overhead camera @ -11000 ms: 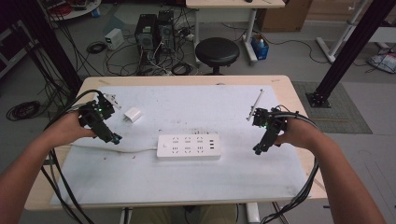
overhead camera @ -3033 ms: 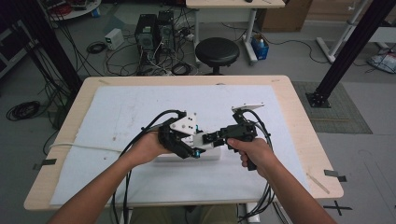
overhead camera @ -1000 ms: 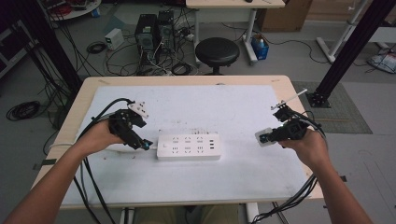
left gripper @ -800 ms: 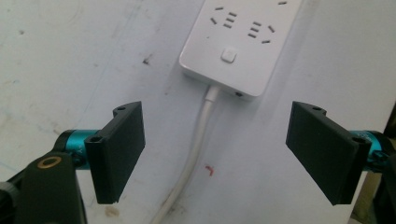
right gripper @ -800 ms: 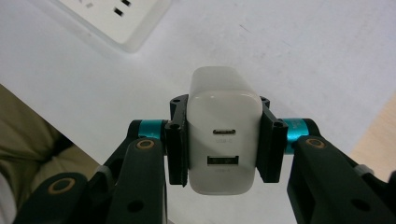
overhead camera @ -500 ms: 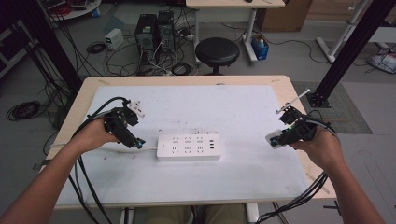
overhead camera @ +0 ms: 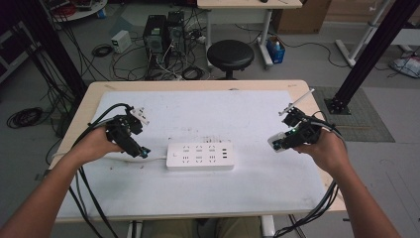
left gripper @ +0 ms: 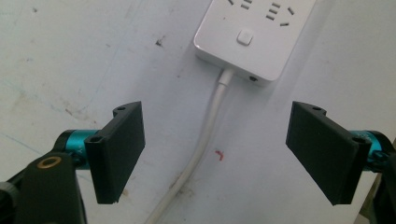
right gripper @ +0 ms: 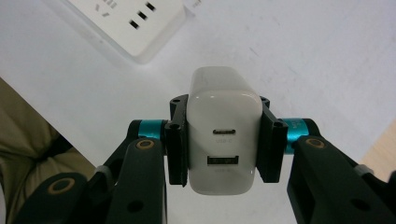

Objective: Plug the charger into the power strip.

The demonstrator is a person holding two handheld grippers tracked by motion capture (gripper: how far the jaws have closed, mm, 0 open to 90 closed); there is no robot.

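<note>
A white power strip (overhead camera: 199,156) lies flat at the middle of the table, its cord (overhead camera: 153,158) running off to the left. My left gripper (overhead camera: 140,150) hovers just left of the strip's cord end, open. In the left gripper view the wide-apart jaws straddle the cord (left gripper: 205,149) below the strip's switch end (left gripper: 243,37), touching nothing. My right gripper (overhead camera: 283,140) is held over the table's right side, well clear of the strip, shut on a white USB charger (overhead camera: 277,142). In the right gripper view the charger (right gripper: 223,130) shows its two ports, with the strip's corner (right gripper: 135,23) beyond.
A white mat (overhead camera: 247,114) covers most of the wooden table (overhead camera: 198,85). Trailing gripper cables hang off the front edge at both sides. A black stool (overhead camera: 230,53) and computer cases (overhead camera: 163,34) stand on the floor behind the table.
Three seconds ago both grippers met over the strip. They have since drawn apart: the left gripper back to the left, open, and the right gripper out to the right with the charger.
</note>
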